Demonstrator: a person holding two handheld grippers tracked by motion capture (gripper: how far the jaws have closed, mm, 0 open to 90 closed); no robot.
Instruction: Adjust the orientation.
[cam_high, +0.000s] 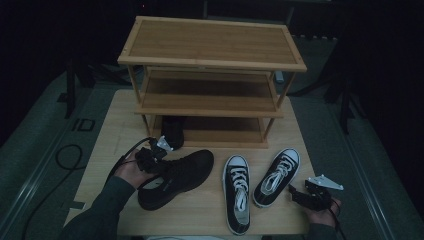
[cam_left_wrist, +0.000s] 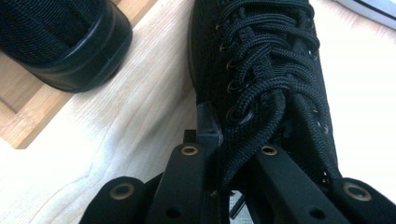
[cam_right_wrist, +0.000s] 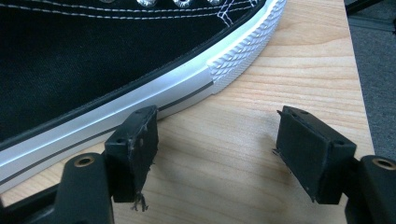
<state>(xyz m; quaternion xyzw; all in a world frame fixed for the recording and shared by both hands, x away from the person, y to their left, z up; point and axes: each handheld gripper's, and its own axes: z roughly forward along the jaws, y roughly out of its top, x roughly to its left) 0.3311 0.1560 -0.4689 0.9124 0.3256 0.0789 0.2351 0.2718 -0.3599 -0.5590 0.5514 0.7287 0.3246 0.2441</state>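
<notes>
No brand name, number or label can be read on the shoes, the rack or the grippers. The one legible marking lies on the grey floor (cam_high: 45, 135) to the left of the table in the high view: two pale characters (cam_high: 82, 124), seen from this side, that look like "ID" or "OI"; which way they are meant to be read cannot be told.
</notes>
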